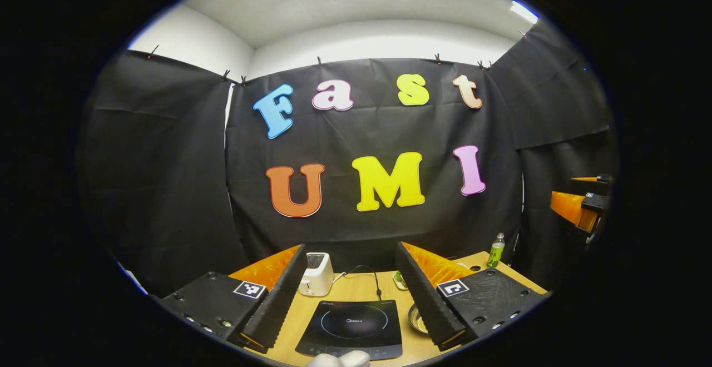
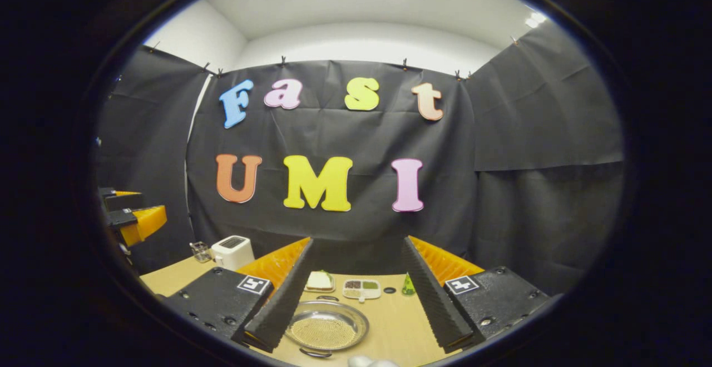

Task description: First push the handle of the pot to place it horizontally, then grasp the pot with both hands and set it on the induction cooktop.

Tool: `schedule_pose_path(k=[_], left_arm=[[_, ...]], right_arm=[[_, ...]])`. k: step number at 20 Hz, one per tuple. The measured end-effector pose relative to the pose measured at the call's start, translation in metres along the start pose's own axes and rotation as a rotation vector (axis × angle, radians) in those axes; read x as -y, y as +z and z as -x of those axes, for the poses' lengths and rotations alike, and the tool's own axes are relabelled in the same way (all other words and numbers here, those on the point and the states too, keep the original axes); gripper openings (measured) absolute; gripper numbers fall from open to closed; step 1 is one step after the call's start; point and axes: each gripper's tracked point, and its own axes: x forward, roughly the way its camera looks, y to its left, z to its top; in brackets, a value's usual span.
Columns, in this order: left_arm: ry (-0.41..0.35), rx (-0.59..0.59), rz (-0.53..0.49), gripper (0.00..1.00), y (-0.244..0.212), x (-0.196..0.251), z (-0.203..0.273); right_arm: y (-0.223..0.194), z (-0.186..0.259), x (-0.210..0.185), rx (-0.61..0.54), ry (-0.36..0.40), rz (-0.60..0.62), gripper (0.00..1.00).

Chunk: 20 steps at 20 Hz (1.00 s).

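In the right gripper view a shallow steel pot (image 2: pixel 326 327) sits on the wooden table, low between the fingers of my right gripper (image 2: pixel 359 242), which stands open above it and holds nothing. One small loop handle (image 2: pixel 314 352) points toward me, another to the far side. The black induction cooktop (image 1: pixel 350 325) lies on the table in the left gripper view, under my open left gripper (image 1: pixel 351 249). The pot's rim (image 1: pixel 416 319) peeks out just right of the cooktop, partly hidden by my right-hand finger. Both grippers hover clear of the table.
A white toaster (image 1: pixel 316 273) stands behind the cooktop with a cable running past it. A green bottle (image 1: pixel 495 250) is at the back right. Behind the pot lie a small plate (image 2: pixel 320 281), a divided dish (image 2: pixel 361 288) and a green cone (image 2: pixel 409 284). A glass (image 2: pixel 199 251) stands by the toaster (image 2: pixel 232 251).
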Motion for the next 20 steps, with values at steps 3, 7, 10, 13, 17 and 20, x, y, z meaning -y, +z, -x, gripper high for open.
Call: schedule_pose_path(k=[3, 7, 10, 13, 17, 20], left_arm=[[0.006, -0.013, 0.001, 0.96, -0.006, -0.003, -0.001], [0.010, -0.005, -0.002, 0.96, -0.007, -0.007, 0.000], [0.009, -0.007, -0.003, 0.96, -0.010, -0.007, 0.002], [0.015, -0.013, -0.002, 0.96, -0.016, -0.010, 0.003], [0.022, -0.032, -0.005, 0.96, -0.026, -0.011, 0.006], [0.029, -0.038, -0.013, 0.96, -0.031, -0.015, 0.009]], right_arm=[[-0.004, -0.001, -0.001, -0.003, 0.000, 0.008, 0.99], [-0.006, -0.002, -0.001, 0.000, -0.004, -0.016, 0.99], [-0.018, -0.004, 0.002, -0.026, -0.009, -0.011, 0.94], [-0.039, -0.002, -0.012, -0.083, 0.038, -0.029, 0.59], [-0.088, -0.006, -0.022, -0.200, 0.072, -0.026, 0.11], [-0.146, -0.004, -0.043, -0.344, 0.143, -0.070, 0.04]])
